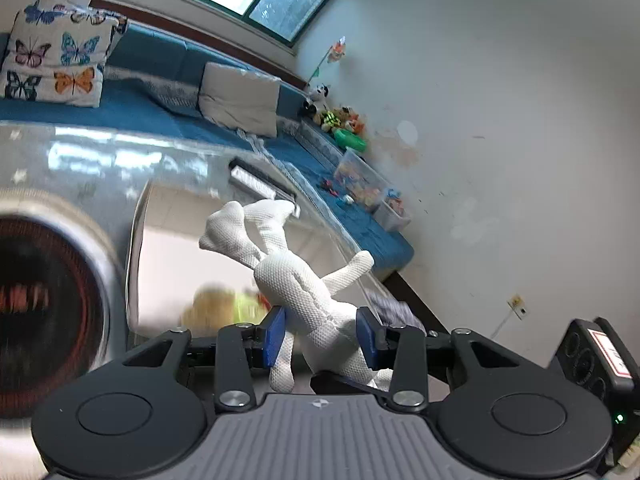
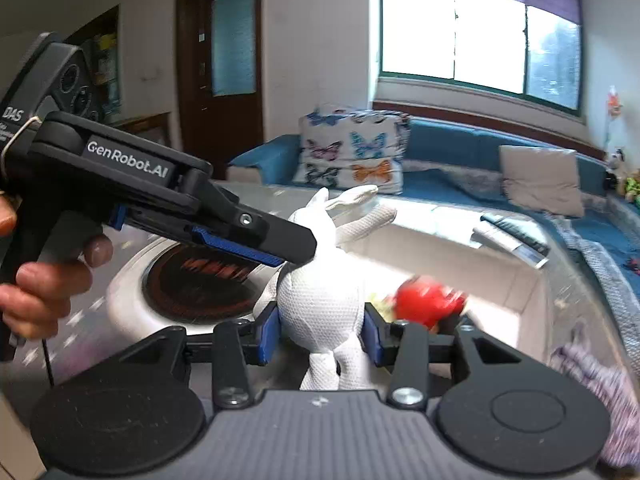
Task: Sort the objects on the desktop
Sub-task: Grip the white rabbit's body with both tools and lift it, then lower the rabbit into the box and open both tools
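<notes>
A white mesh-fabric plush rabbit (image 1: 288, 276) is held in the air above the table. My left gripper (image 1: 320, 334) is shut on its body, ears pointing away. My right gripper (image 2: 320, 334) is also shut on the rabbit (image 2: 320, 300), around its round body, legs hanging toward the camera. The left gripper's body (image 2: 168, 200), held by a hand, comes in from the left of the right wrist view and its fingers touch the rabbit's upper part. Below lies a white open box (image 2: 516, 276) with a red toy (image 2: 428, 300) and a blurred yellow toy (image 1: 212, 304) in it.
A round white dish with a dark red-brown inside (image 2: 192, 284) sits on the glossy table left of the box. A remote control (image 2: 516, 236) lies at the table's far side. A patterned cloth (image 2: 600, 392) hangs at the right edge. A blue sofa with cushions (image 2: 540, 180) stands behind.
</notes>
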{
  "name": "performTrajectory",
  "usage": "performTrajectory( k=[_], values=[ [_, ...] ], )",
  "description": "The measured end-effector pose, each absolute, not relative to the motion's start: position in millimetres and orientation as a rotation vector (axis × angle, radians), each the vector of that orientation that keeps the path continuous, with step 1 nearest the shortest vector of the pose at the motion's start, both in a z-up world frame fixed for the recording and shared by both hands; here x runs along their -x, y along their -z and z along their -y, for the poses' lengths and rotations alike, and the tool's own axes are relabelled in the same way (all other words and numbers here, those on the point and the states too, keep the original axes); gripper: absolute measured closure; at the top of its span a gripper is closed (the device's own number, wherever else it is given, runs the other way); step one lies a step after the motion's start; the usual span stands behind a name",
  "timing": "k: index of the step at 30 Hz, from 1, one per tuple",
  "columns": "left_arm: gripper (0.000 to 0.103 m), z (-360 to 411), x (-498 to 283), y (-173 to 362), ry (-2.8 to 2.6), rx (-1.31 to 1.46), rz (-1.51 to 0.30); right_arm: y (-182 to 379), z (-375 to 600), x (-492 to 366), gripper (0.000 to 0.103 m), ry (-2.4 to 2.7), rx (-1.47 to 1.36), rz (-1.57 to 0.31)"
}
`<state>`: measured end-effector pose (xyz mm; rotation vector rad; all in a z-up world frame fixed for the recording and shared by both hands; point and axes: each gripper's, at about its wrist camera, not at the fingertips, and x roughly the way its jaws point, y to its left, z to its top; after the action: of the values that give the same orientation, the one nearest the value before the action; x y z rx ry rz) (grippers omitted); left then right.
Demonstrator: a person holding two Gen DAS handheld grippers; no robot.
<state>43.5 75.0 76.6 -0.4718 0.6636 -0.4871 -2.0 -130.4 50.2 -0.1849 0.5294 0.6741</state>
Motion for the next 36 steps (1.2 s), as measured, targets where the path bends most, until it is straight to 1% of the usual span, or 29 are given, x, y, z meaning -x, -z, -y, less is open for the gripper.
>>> performTrajectory(
  k=[8,14,22,23,24,26,30,36],
  values=[
    [0.062,-70.7,-106.5,-67.7,0.432,0.479,-0.706,-42.3,117.4,-68.4,0.061,-0.606,0.164,-0.569],
    [0.062,-83.9,-118.2,-56.1,0.383,0.496,-0.732,-25.9,113.6,-97.0,0.060,-0.594,0.145,-0.609],
    [0.062,-83.2,-114.5,-54.2,0.332,0.424,-0.732,-21.2,119.1,-85.3,0.053,-0.591,0.144,-0.598],
    [0.062,-82.0,-113.8,-54.9,0.322,0.405,-0.731,-21.5,120.0,-83.4,0.051,-0.590,0.147,-0.594],
    [0.062,-81.2,-112.4,-55.7,0.315,0.389,-0.729,-21.8,120.9,-81.5,0.045,-0.590,0.150,-0.591],
    [0.062,-80.5,-109.6,-57.3,0.307,0.369,-0.723,-22.4,122.7,-77.6,0.041,-0.588,0.156,-0.585],
    [0.062,-79.4,-103.8,-60.5,0.296,0.340,-0.710,-23.3,126.2,-69.8,0.041,-0.586,0.169,-0.574],
    [0.062,-72.6,-88.9,-64.7,0.266,0.277,-0.685,-17.2,133.1,-69.1,0.041,-0.537,0.184,-0.609]
  ],
)
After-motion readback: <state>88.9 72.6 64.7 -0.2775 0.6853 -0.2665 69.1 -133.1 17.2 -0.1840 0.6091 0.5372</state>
